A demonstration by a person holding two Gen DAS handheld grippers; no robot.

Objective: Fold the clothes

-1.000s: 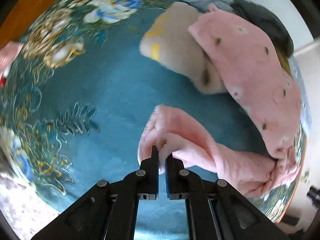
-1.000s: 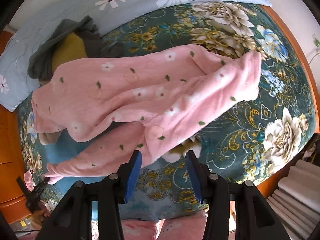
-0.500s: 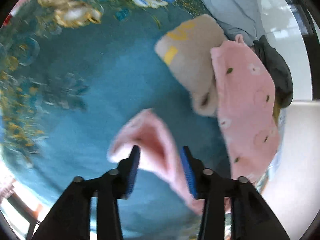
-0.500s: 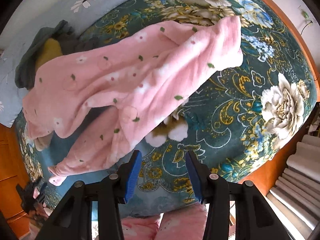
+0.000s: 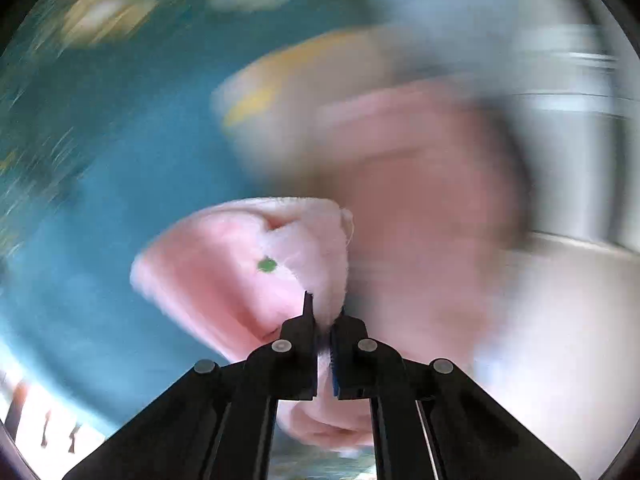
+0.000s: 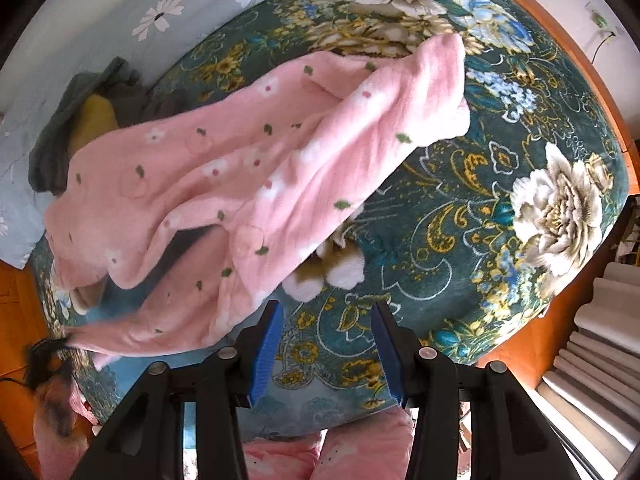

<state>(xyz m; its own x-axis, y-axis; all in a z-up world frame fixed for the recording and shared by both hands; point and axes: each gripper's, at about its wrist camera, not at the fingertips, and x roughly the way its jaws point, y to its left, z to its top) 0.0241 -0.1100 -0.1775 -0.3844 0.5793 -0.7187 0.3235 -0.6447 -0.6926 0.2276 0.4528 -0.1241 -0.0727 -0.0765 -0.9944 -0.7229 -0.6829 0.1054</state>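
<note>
A pink fleece garment (image 6: pixel 248 184) with small flowers and green leaves lies spread across the floral bedspread (image 6: pixel 520 128). My left gripper (image 5: pixel 325 312) is shut on a pink cuff of this garment (image 5: pixel 240 272) and holds it lifted; the rest of that view is blurred. My right gripper (image 6: pixel 326 316) is open and empty, above the bedspread just right of the garment's lower edge. The left gripper shows small at the far left of the right wrist view (image 6: pixel 52 346), at the end of the garment's stretched sleeve.
A beige garment with yellow marks (image 5: pixel 304 92) lies beyond the pink one. A brown and white plush piece (image 6: pixel 328 268) sticks out from under the pink garment. Dark grey and yellow clothes (image 6: pixel 84 120) lie by the pale flowered pillow (image 6: pixel 168 12). The wooden bed edge (image 6: pixel 560 36) runs along the right.
My left gripper opened half a second ago and is shut on the pink cuff again, moving fast. My right gripper has stayed open and moved a little closer to the bedspread.
</note>
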